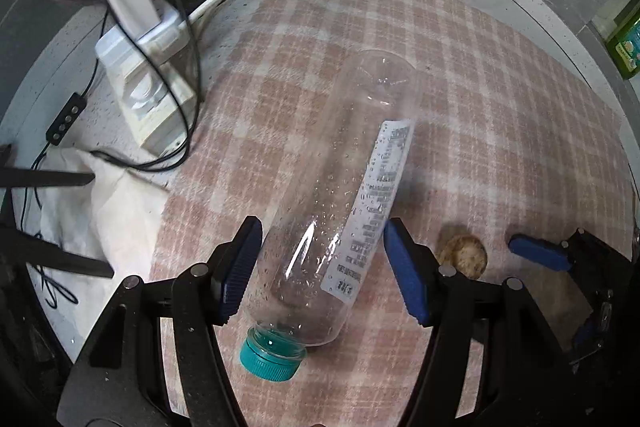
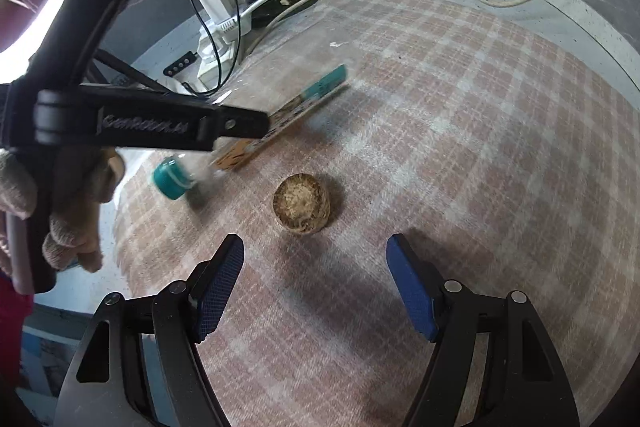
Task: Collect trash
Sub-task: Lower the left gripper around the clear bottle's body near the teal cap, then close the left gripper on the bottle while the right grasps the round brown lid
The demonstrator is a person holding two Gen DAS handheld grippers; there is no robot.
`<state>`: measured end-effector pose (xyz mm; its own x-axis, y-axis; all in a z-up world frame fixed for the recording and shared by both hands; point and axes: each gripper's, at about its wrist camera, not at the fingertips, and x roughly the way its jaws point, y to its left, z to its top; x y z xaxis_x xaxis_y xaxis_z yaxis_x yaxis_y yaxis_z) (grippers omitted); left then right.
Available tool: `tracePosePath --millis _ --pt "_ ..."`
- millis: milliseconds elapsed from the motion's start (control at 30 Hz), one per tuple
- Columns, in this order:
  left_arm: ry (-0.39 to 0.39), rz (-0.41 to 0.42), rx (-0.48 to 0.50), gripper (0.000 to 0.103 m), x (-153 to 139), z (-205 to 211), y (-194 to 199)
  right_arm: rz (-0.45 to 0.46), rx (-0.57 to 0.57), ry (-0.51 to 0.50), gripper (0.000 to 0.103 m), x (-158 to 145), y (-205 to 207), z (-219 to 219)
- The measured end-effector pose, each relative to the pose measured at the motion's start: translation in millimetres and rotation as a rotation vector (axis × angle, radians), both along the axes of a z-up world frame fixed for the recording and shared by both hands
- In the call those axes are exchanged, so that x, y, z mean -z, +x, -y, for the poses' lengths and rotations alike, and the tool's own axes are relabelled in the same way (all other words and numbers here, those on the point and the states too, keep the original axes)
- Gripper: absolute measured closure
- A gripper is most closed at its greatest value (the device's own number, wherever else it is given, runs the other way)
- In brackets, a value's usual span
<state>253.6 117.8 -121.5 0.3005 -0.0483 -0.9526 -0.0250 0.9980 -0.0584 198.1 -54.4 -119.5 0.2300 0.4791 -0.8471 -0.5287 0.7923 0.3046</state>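
1. The left gripper (image 1: 320, 267) hangs over a clear plastic bottle (image 1: 340, 195), jaws apart on either side of its body, pads not pressing on it.
2. The bottle lies on its side on a pink checked cloth (image 1: 500, 107), its teal cap (image 1: 269, 355) nearest the camera.
3. The right gripper (image 2: 316, 291) is released, holding nothing, just short of a round brown biscuit (image 2: 302, 205) on the cloth.
4. A white power strip (image 1: 148, 87) with cables sits beyond the cloth's edge, beside a crumpled white cloth (image 1: 104, 211).
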Motion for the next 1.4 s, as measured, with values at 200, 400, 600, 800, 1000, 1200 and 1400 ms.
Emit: tracePosePath --millis 200,400,600,800,1000,1200,1400 --pt "0.037 0.006 0.006 0.038 0 -5 -36 0.03 -0.01 -0.018 0.03 5 5 -8" --pt "0.043 -0.019 -0.009 0.033 13 -7 -33 0.07 -0.023 -0.056 0.044 7 10 -20" --pt "-0.032 -0.001 -0.08 0.04 18 -19 -42 0.091 -0.065 -0.063 0.072 6 8 -28" --pt "-0.017 0.04 -0.094 0.042 6 -14 -70 0.109 -0.04 -0.062 0.072 2 -1 -27" --pt "-0.054 0.066 -0.115 0.043 -3 -11 -105 0.126 0.0 -0.044 0.072 -12 -16 -18" --pt "-0.086 0.085 -0.13 0.045 -7 -11 -129 0.127 0.045 -0.021 0.072 -23 -36 -4" --pt "-0.115 0.105 -0.134 0.046 -14 -13 -157 0.123 0.08 -0.01 0.072 -32 -62 8"
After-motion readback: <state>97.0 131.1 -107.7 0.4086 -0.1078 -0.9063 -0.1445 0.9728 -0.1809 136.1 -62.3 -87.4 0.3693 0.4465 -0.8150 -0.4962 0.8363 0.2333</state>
